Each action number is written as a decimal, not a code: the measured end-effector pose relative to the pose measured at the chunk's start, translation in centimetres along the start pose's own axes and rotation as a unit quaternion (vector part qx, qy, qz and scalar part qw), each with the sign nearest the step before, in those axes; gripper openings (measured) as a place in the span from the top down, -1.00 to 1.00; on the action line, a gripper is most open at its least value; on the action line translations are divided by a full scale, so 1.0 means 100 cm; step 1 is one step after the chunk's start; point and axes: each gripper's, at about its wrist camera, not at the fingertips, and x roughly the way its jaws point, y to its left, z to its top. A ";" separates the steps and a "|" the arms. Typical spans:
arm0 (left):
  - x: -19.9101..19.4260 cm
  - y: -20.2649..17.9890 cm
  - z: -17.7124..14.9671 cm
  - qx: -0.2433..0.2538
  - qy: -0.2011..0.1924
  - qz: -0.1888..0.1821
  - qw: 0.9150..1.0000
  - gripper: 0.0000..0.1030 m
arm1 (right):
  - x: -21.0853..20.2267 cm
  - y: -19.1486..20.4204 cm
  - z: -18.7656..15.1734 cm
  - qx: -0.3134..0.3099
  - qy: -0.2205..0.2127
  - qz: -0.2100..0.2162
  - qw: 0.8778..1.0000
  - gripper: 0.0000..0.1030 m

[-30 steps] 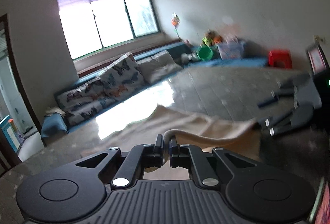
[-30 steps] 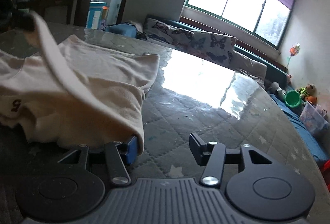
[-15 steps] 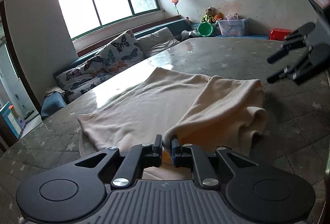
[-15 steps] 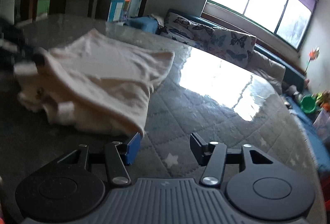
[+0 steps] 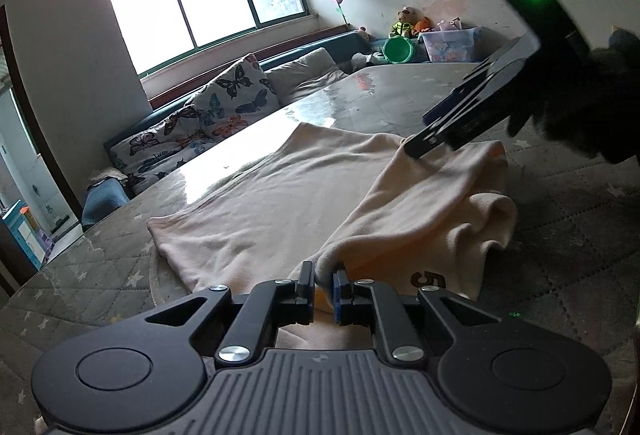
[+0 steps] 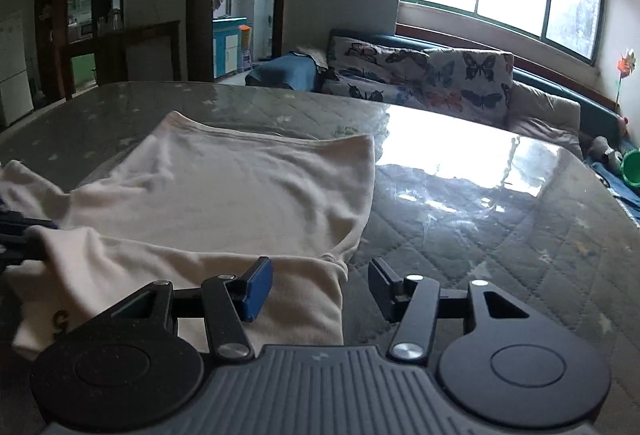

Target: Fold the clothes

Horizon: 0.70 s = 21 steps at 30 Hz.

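A cream garment (image 5: 280,203) lies on the quilted grey mattress (image 5: 580,235), with one part folded over toward me. My left gripper (image 5: 323,285) is shut on a bunched edge of this fold, low over the mattress. A dark printed mark (image 5: 428,279) shows on the fold near it. My right gripper (image 6: 320,285) is open and empty, hovering over the garment's (image 6: 240,191) near right corner. It also shows in the left wrist view (image 5: 424,139), held above the fold's far end.
Butterfly-print cushions (image 6: 432,75) and a blue bench run under the window. Toys, a green basin (image 5: 397,50) and a plastic box (image 5: 452,43) stand in the far corner. A doorway (image 6: 240,11) and dark shelves are on the left. Glare shines on the mattress (image 6: 452,159).
My left gripper has brought the held edge down and across, so the garment now lies folded on the mattress. My right gripper let the cloth drop and moved over the fold.
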 end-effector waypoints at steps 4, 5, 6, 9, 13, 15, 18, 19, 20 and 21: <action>-0.001 -0.002 -0.002 0.008 0.002 -0.009 1.000 0.78 | 0.002 -0.003 -0.003 0.007 0.003 -0.004 1.000 -0.04; -0.002 -0.002 -0.002 0.010 0.004 -0.015 1.000 0.78 | 0.003 -0.004 -0.004 0.009 0.003 -0.005 1.000 -0.04; -0.002 -0.003 -0.003 0.013 0.006 -0.021 1.000 0.76 | 0.003 -0.005 -0.005 0.011 0.004 -0.006 1.000 -0.04; -0.006 -0.002 -0.006 0.019 0.012 -0.040 0.999 0.54 | 0.005 -0.008 -0.008 0.017 0.006 -0.009 1.000 -0.04; -0.014 0.005 -0.008 0.015 0.015 -0.050 0.999 0.53 | 0.005 -0.010 -0.009 0.020 0.006 -0.011 1.000 -0.04; -0.020 0.015 -0.007 -0.003 0.010 -0.053 0.999 0.53 | 0.003 -0.010 -0.009 0.018 0.005 -0.010 1.000 -0.04; -0.025 0.032 -0.002 -0.038 0.000 -0.051 0.998 0.53 | 0.001 -0.009 -0.006 0.021 -0.001 -0.007 1.000 -0.04; -0.025 0.038 0.000 -0.051 -0.002 -0.049 0.997 0.53 | 0.000 -0.009 -0.005 0.022 -0.003 -0.005 1.000 -0.04; -0.024 0.042 0.002 -0.063 -0.005 -0.047 0.997 0.53 | -0.001 -0.009 -0.004 0.024 -0.004 -0.004 1.000 -0.04; -0.022 0.047 0.004 -0.074 -0.008 -0.044 0.996 0.53 | -0.001 -0.009 -0.002 0.027 -0.005 -0.003 1.000 -0.04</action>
